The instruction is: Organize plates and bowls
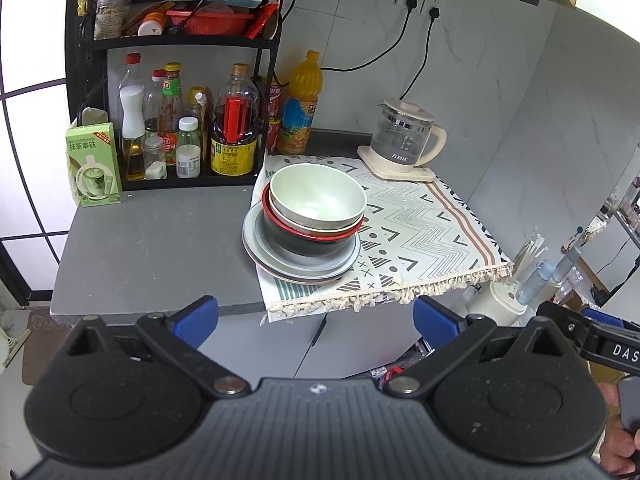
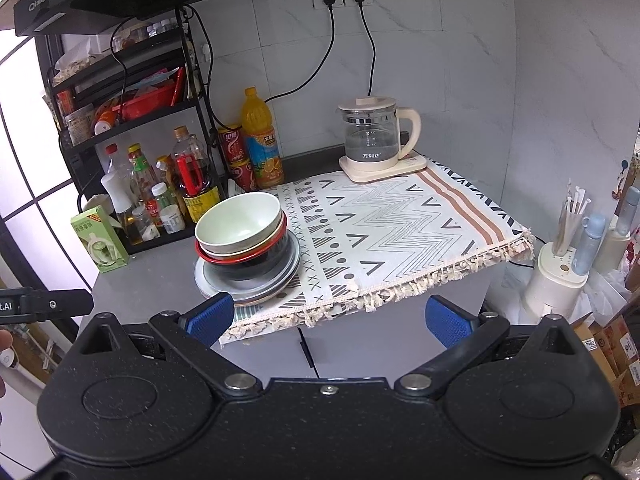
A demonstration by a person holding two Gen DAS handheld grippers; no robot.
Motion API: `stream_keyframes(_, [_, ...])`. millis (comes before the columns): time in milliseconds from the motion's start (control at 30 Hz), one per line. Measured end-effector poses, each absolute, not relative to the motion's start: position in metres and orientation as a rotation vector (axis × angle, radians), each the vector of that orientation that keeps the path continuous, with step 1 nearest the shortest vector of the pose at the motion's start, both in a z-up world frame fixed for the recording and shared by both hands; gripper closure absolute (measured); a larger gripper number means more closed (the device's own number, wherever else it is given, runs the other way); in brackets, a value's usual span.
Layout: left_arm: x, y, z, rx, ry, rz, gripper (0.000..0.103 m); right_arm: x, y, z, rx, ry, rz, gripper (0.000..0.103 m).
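Observation:
A stack of dishes stands at the left edge of a patterned cloth [image 1: 424, 232]. A pale green bowl [image 1: 318, 196] sits on top, nested in a beige bowl and a red-rimmed black bowl [image 1: 312, 240], all on grey plates [image 1: 272, 260]. The stack also shows in the right wrist view, with the green bowl [image 2: 238, 222] over the grey plates [image 2: 288, 276]. My left gripper [image 1: 316, 320] is open and empty, held off the counter's front edge. My right gripper [image 2: 330, 318] is open and empty, also in front of the counter.
A black rack [image 1: 176, 44] with sauce bottles stands at the back left, with a green carton [image 1: 94, 168] beside it. An orange juice bottle [image 1: 300, 104] and a glass kettle [image 1: 404, 140] stand at the back. A utensil holder [image 2: 560, 276] stands right of the counter.

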State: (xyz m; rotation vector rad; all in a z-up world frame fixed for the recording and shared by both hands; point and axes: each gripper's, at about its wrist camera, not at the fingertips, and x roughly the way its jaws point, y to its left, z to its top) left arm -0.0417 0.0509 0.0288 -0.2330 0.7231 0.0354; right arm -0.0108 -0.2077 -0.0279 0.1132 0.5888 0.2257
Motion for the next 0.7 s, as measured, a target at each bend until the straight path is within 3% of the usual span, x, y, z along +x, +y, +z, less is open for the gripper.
stream_keyframes(700, [-0.042,0.061,0.019,-0.237,0.753,0.030,0.000,-0.016,-0.197,-0.023,0.095,0.605,0.244,0.000])
